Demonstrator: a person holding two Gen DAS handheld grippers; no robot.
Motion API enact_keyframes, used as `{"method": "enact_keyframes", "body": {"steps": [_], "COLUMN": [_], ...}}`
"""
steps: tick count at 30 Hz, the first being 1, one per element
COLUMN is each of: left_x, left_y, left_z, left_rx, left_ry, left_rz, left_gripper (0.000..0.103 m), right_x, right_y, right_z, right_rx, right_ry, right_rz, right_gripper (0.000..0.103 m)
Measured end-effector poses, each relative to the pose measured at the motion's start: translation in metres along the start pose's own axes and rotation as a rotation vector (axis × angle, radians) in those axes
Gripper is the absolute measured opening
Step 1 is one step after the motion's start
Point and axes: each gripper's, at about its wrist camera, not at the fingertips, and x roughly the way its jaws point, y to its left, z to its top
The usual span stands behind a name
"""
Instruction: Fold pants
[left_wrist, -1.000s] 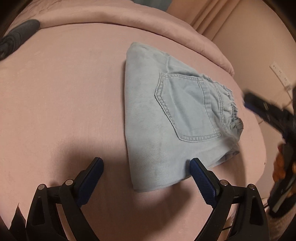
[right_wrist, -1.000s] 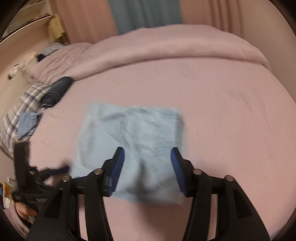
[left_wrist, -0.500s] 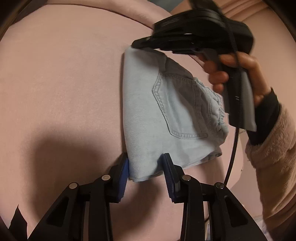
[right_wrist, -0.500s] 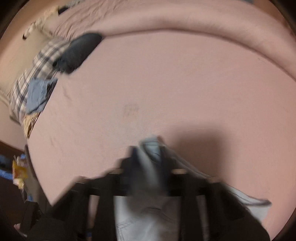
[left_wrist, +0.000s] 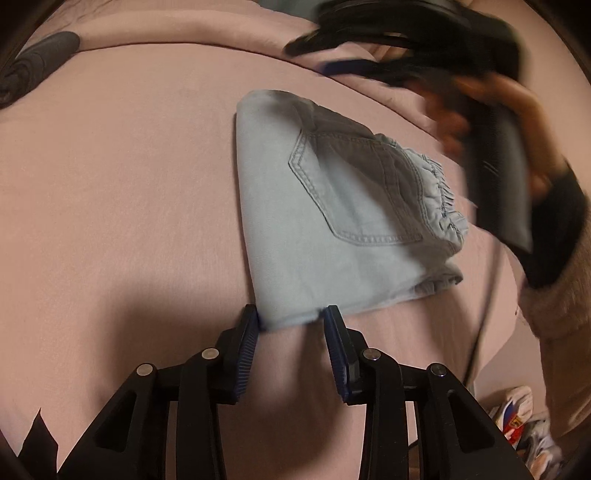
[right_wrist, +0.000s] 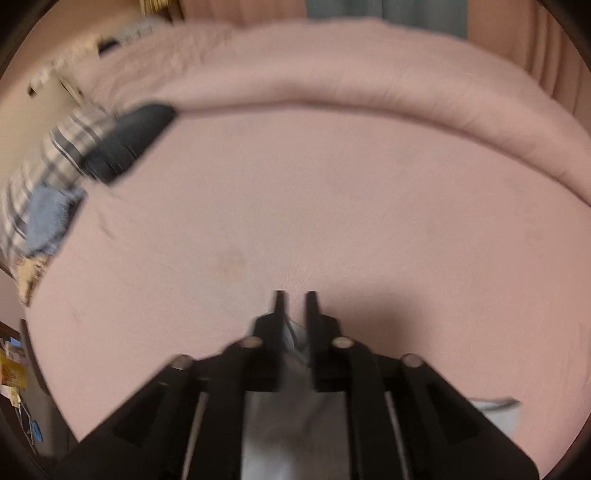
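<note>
Denim, pale blue and folded into a compact pair of pants (left_wrist: 332, 221), lies on the pink bedsheet (left_wrist: 110, 221), its near corner pinched between the left gripper's (left_wrist: 291, 325) partly closed blue pads. Farther right, the blurred right gripper (left_wrist: 369, 66) hangs above, jaws opening, grip unclear.

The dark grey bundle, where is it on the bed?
In the left wrist view the dark grey bundle lies at the far left of the pink bed, beside the rolled pink blanket, well apart from the folded jeans.
</note>
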Motion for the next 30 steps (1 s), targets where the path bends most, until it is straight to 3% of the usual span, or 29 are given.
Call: {"method": "enact_keyframes", "body": {"steps": [1,2,4,5,9,13,17,19,22,25,28,30], "left_x": [-0.003,-0.006,-0.014,-0.018,-0.025,-0.030,-0.024,-0.023,-0.023,-0.025,-0.025,-0.022], "left_y": [-0.002,-0.003,-0.007,-0.008,-0.014,0.002,0.002,0.003,0.005,0.006,0.014,0.020], "left_z": [-0.001,-0.002,-0.004,-0.004,0.001,0.000,0.005,0.007,0.008,0.013,0.021,0.028], "left_rx": [-0.005,-0.009,-0.015,-0.019,-0.001,0.021,0.036,0.037,0.045,0.036,-0.005,-0.046], "left_ry": [-0.005,-0.011,-0.041,-0.055,-0.081,-0.095,-0.097,-0.093,-0.096,-0.103,-0.090,-0.069], "left_rz": [0.000,0.003,0.024,0.028,0.055,0.077,0.099,0.107,0.121,0.126,0.076,0.035], "left_gripper": [0.043,0.048,0.065,0.067,0.067,0.067,0.067,0.067,0.067,0.067,0.073,0.075], "right_x": [-0.014,-0.029,-0.059,-0.065,-0.087,-0.097,-0.094,-0.085,-0.092,-0.103,-0.113,-0.109], "right_y": [-0.002,-0.004,-0.010,-0.011,-0.027,-0.054,-0.074,-0.085,-0.104,-0.114,-0.132,-0.137], "right_z": [-0.005,-0.013,-0.033,-0.041,-0.090,-0.130,-0.166,-0.177,-0.183,-0.185,-0.194,-0.201], "right_rx": [0.005,0.007,0.001,0.006,0.030,0.047,0.081,0.138,0.273,0.333,0.453,0.541], "right_ry": [-0.021,-0.047,-0.096,-0.102,-0.106,-0.041,0.011,0.042,-0.013,-0.050,-0.090,-0.102], "right_rz": [0.019,0.029,0.015,0.003,-0.084,-0.164,-0.220,-0.145,-0.047,-0.006,0.086,0.159], "right_gripper": [0.057,0.062,0.063,0.063,0.062,0.056,0.061,0.062,0.061,0.061,0.070,0.071]}}
